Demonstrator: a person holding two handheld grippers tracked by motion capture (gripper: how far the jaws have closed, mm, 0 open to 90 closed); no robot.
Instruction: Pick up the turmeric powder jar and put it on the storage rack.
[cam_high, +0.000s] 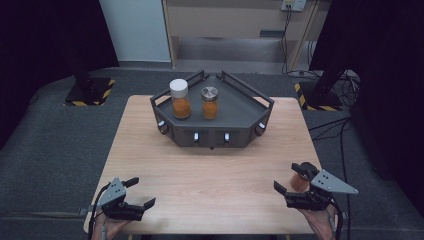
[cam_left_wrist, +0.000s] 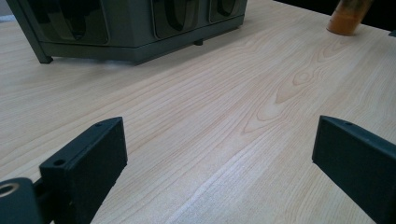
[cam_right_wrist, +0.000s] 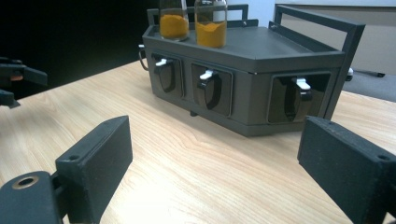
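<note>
1. Desk (cam_high: 210, 175): a dark tray (cam_high: 260, 100) with rails stands at the far middle, its front set with small latches.
2. On the tray, two jars of orange powder stand upright, close together: a white-lidded jar (cam_high: 180, 99) and a metal-lidded jar (cam_high: 210, 102).
3. A third jar (cam_left_wrist: 348, 17) of the same powder stands on the bare desk at the near right, well apart from the tray and close by the right gripper (cam_high: 289, 176).
4. Right gripper: jaws spread wide, aimed toward the tray. Its own view shows nothing between them, so the third jar is not gripped.
5. Left gripper (cam_high: 142, 192): low at the near left corner, jaws spread wide, only bare wood between them.
6. Progress, as a judgement: two jars sit on the tray and one stands off it. If the tray is being loaded, the last jar remains. Neither gripper holds anything.
</note>
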